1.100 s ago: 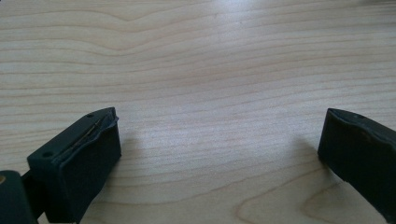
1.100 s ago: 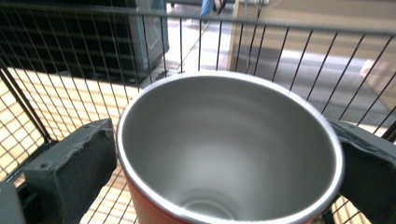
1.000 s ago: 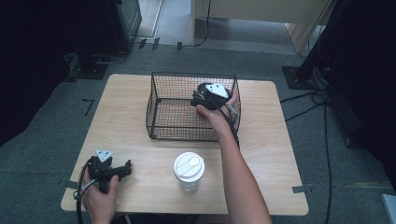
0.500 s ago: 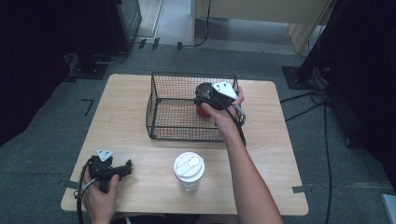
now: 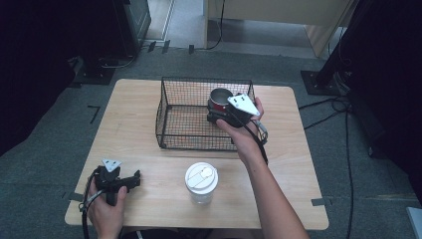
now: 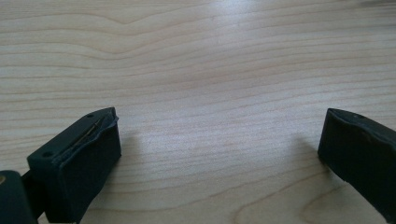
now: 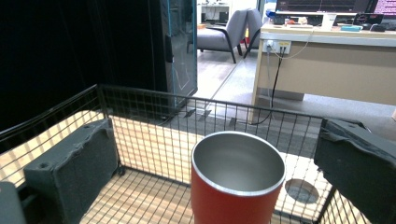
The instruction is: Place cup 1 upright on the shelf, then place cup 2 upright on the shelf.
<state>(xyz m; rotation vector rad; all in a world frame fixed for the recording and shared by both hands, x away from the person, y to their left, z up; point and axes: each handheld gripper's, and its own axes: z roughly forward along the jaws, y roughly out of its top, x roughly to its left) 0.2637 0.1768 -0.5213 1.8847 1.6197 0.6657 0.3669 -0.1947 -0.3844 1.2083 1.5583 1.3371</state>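
Cup [image 7: 237, 179]: red outside, bare metal inside, open mouth up, standing upright in wire basket [image 5: 171, 107]; right of centre in high view, low centre in right gripper view; leans slightly in that view.

Cup position: right rear part of basket, close to right wall; rim just beside grey plate of right tongs in high view [image 5: 219, 98].

Right tongs [image 5: 225, 117]: held over right end of basket, at centre right of high frame; hand wrapped around body; cable trailing down along forearm.

Right tongs state: spread wide, released; in right gripper view one black jaw low left, other low right, cup between them, clear gaps on both sides, no contact seen.

Left tongs [image 5: 134, 180]: lower left of high frame, lying low on bench [image 5: 134, 144], gripped by left hand [image 5: 105, 209], well apart from basket.

Left tongs state: released, jaws far apart in left gripper view [image 6: 219, 154], bare wood grain between them, nothing held.

Lidded jar [image 5: 201, 182]: clear body, white lid, bottom centre of high frame, standing on bench in front of basket, between the two forearms.

Basket: black mesh, rectangular, open top, centre of high frame on pale wood bench; mesh walls visible behind cup in right gripper view.
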